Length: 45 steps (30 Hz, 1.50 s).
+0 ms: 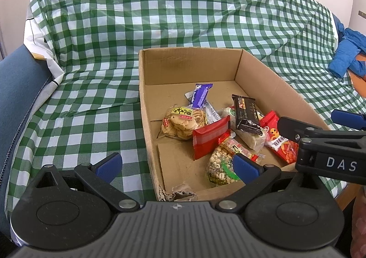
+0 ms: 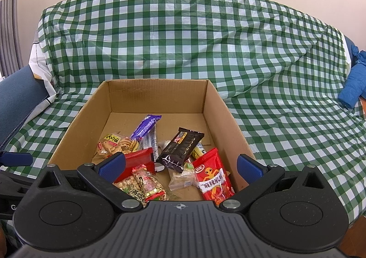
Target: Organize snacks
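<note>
An open cardboard box (image 1: 187, 68) (image 2: 157, 95) sits on a green checked cloth. Several snack packs lie inside: a purple bar (image 1: 201, 94) (image 2: 146, 126), a cracker bag (image 1: 180, 122) (image 2: 114, 144), a plain red pouch (image 1: 210, 139) (image 2: 139, 158), a black bar (image 1: 246, 114) (image 2: 183, 148), a red spicy-snack pack (image 1: 278, 138) (image 2: 213, 180) and a puffed-grain bag (image 1: 220, 165) (image 2: 137, 187). My left gripper (image 1: 177, 166) is open and empty over the box's near left wall. My right gripper (image 2: 180, 166) is open and empty over the box's near edge; it also shows in the left wrist view (image 1: 320, 139).
The green checked cloth (image 1: 96, 102) (image 2: 286, 121) covers a sofa-like seat and its back. A blue jacket (image 1: 348, 54) (image 2: 354, 84) lies at the right. A dark blue cushion (image 1: 20, 89) stands at the left. The box's near corner (image 1: 176, 194) is torn.
</note>
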Each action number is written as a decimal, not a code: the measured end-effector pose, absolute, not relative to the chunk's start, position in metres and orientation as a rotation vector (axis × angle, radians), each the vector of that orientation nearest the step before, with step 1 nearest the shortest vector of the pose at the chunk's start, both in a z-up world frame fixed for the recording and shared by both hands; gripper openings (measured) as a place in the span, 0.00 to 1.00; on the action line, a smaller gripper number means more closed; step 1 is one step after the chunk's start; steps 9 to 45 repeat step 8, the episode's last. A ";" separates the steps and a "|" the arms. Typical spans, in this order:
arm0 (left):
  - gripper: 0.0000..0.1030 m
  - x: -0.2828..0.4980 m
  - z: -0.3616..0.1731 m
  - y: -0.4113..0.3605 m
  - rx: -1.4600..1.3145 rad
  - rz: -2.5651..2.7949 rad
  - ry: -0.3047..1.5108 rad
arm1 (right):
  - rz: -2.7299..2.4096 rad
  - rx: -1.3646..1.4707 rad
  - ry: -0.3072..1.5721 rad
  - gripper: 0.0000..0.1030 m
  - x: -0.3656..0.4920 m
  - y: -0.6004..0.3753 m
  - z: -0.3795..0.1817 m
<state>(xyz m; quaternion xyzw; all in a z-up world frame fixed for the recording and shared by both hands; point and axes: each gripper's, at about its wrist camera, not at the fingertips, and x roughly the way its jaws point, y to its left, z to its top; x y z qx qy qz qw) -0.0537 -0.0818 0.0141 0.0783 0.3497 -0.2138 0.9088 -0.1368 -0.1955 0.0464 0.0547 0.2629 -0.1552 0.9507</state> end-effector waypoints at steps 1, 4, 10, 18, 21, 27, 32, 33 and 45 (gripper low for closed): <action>1.00 -0.053 0.014 -0.082 0.163 -0.442 0.722 | -0.315 0.111 0.535 0.99 -0.137 -0.196 0.047; 1.00 -0.053 0.016 -0.083 0.152 -0.458 0.719 | -0.322 0.110 0.544 0.99 -0.135 -0.197 0.046; 1.00 -0.052 0.020 -0.079 0.128 -0.493 0.690 | -0.321 0.160 0.536 0.99 -0.138 -0.205 0.050; 1.00 -0.052 0.020 -0.079 0.128 -0.493 0.690 | -0.321 0.160 0.536 0.99 -0.138 -0.205 0.050; 1.00 -0.052 0.020 -0.079 0.128 -0.493 0.690 | -0.321 0.160 0.536 0.99 -0.138 -0.205 0.050; 1.00 -0.052 0.020 -0.079 0.128 -0.493 0.690 | -0.321 0.160 0.536 0.99 -0.138 -0.205 0.050; 1.00 -0.052 0.020 -0.079 0.128 -0.493 0.690 | -0.321 0.160 0.536 0.99 -0.138 -0.205 0.050; 1.00 -0.052 0.020 -0.079 0.128 -0.493 0.690 | -0.321 0.160 0.536 0.99 -0.138 -0.205 0.050; 1.00 -0.052 0.020 -0.079 0.128 -0.493 0.690 | -0.321 0.160 0.536 0.99 -0.138 -0.205 0.050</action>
